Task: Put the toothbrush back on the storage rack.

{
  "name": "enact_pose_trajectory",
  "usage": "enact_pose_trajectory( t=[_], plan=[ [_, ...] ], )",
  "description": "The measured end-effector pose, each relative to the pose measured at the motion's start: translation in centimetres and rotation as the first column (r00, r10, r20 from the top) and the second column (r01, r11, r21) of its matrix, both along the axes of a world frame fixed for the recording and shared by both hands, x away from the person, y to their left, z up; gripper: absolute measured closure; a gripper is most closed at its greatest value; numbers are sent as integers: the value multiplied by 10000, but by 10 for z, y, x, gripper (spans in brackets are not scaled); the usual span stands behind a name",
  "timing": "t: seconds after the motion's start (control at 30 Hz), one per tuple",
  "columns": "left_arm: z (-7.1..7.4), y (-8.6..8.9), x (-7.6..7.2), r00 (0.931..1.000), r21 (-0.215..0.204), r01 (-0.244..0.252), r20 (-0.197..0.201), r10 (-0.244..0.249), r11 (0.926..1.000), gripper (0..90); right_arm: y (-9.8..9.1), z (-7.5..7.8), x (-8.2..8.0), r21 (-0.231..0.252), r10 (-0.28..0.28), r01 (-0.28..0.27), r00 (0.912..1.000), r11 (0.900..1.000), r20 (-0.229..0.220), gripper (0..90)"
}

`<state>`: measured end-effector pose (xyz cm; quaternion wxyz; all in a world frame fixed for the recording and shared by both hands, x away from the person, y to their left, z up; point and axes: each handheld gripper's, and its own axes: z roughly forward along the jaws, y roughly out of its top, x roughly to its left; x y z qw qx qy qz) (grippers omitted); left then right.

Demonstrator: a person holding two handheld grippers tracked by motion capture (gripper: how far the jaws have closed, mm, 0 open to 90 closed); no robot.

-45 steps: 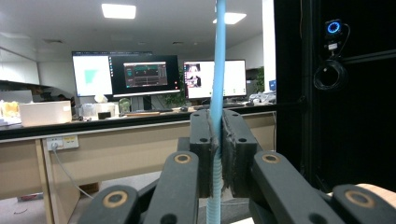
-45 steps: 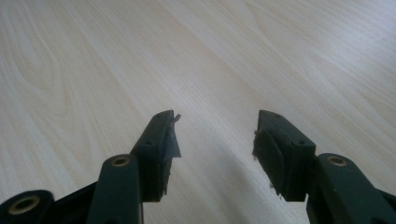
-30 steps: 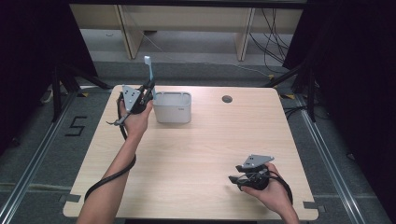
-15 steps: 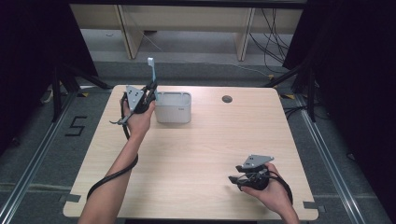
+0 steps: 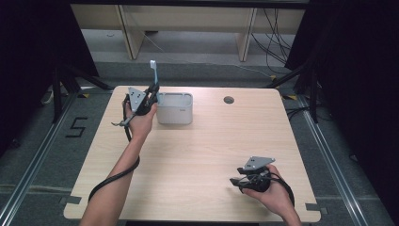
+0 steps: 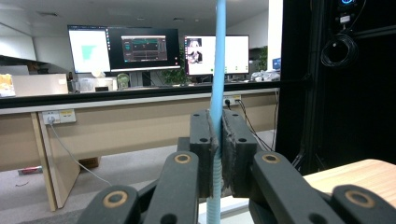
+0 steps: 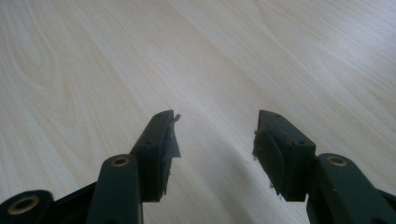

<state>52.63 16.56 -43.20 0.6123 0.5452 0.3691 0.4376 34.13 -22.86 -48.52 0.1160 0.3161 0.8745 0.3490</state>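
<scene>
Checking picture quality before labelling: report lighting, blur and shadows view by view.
High view: even light on the table, dark curtains at both sides. Left gripper view: the toothbrush is sharp in the left tool, monitors behind glow bright. Right gripper view: soft shadow on the wood under the right tool, far grain blurs.

**What I can't make out from here**

In my left gripper view, the light-blue toothbrush (image 6: 217, 70) runs off the top edge, so I can't see its head, and its lower end drops behind my own jaws and off the bottom edge. The pads cover the stretch of handle between them. From the high view, the inside of the grey holder (image 5: 175, 109) near the table's (image 5: 197, 155) far-left corner is too small to read. My right gripper (image 7: 215, 135) is cut off at the bottom.
</scene>
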Motion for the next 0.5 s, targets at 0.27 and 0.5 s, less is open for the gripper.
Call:
enact_pose_trajectory(
  t=[0.27,0.5],
  plan=[
    [-4,2,0,9999,28,-5,-142,5,10000,831,0,-1,0,-3,35,-35,10000,10000,22,481],
    [-8,2,1,9997,-11,18,-224,-18,10000,831,1,-1,1,-47,105,-105,9999,9999,134,481]
  ],
)
